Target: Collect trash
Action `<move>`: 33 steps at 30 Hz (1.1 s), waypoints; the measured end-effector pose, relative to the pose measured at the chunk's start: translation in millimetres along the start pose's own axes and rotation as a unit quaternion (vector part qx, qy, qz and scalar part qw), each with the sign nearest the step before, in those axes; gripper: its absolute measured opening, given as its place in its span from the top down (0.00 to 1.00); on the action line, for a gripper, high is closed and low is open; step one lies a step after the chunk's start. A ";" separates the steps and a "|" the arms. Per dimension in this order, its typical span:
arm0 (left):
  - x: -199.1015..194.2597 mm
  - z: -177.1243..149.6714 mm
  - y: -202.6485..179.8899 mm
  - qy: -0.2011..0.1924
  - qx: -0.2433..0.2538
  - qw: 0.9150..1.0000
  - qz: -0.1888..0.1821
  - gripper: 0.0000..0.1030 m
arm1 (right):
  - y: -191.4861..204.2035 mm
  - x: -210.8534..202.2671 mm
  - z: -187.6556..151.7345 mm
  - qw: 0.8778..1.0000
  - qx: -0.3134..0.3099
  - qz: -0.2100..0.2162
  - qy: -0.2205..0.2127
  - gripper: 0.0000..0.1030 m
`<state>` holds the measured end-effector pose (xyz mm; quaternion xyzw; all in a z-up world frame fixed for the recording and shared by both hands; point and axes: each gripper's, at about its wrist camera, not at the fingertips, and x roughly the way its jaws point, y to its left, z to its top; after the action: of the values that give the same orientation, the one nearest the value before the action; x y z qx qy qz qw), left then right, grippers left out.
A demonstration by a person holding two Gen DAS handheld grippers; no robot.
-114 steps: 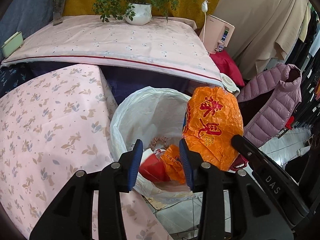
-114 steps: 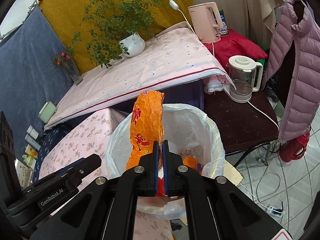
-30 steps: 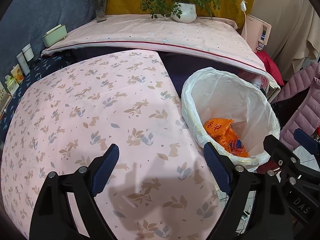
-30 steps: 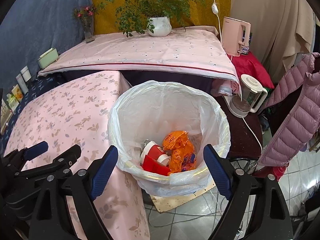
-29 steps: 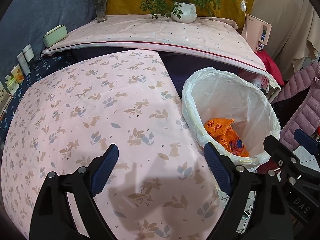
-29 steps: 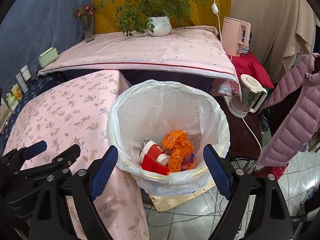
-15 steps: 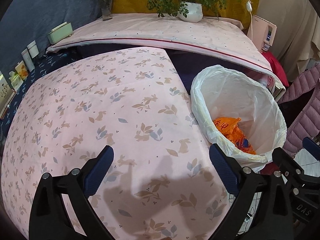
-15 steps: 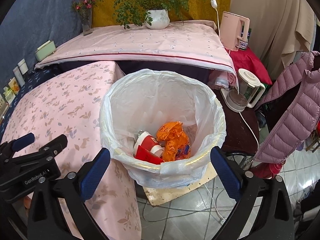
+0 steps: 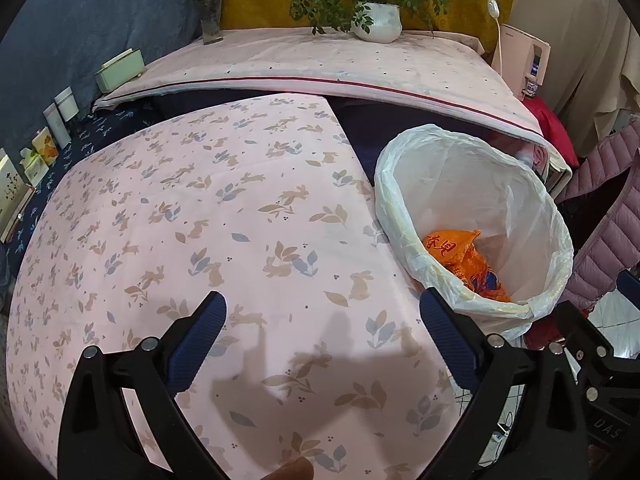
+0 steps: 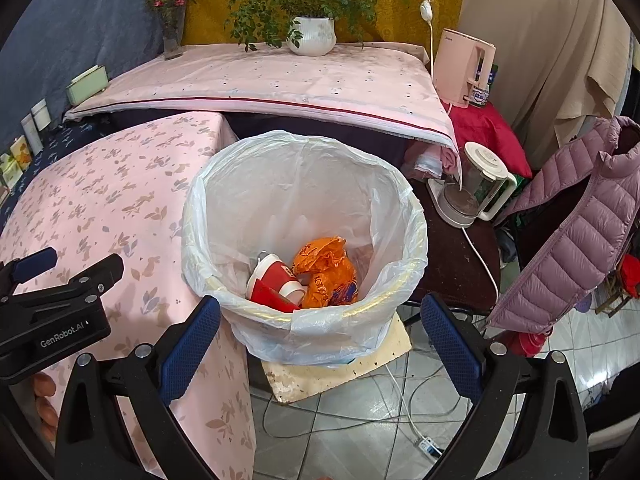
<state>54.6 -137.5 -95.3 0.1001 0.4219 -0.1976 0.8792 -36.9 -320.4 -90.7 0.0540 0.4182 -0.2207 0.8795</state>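
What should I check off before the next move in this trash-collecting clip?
1. Left gripper open and empty: ok.
2. Right gripper open and empty: ok.
3. Orange wrapper inside the bin liner: ok.
4. Red paper cup inside the liner: ok.
5. Trash left on the rabbit-print tablecloth: none in view, ok.
6. Trash elsewhere, off camera: cannot tell.

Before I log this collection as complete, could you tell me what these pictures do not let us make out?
- Left wrist view: the bin near wall hides most of its contents; only the orange bag shows.
- Right wrist view: anything under the orange bag and red cup is hidden.
- Table near edge: cut off by the frame and the fingers.
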 end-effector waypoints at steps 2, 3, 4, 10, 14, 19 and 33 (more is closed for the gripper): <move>-0.5 -0.2 -2.6 0.001 0.002 1.000 0.003 0.08 | 0.0 0.4 -1.0 1.000 -0.002 -0.001 0.000 0.07; -0.3 -0.3 -3.3 0.002 0.002 1.000 0.004 0.08 | -0.3 0.7 -1.3 1.000 -0.002 -0.001 0.000 0.07; 0.0 -0.5 -4.0 0.003 0.002 1.000 0.004 0.08 | -0.9 0.6 -2.0 1.000 -0.001 -0.001 0.000 0.07; 1.1 -2.4 -7.2 0.007 0.000 1.000 0.012 0.08 | -1.1 1.9 -3.2 1.000 -0.003 0.000 0.004 0.07; 3.2 -4.4 -7.8 0.012 0.001 1.000 0.011 0.08 | -0.6 2.5 -4.5 1.000 -0.005 0.000 0.004 0.07; 4.6 -5.7 -9.4 0.016 0.003 1.000 0.011 0.08 | -0.4 4.4 -5.6 1.000 -0.005 0.000 0.006 0.07; 6.5 -6.7 -10.3 0.017 0.000 1.000 0.017 0.08 | -0.8 8.4 -7.7 1.000 -0.005 0.001 0.012 0.07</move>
<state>49.1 -146.2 -104.6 0.1109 0.4350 -0.1810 0.8751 -38.1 -321.8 -102.0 0.0523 0.4298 -0.2173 0.8748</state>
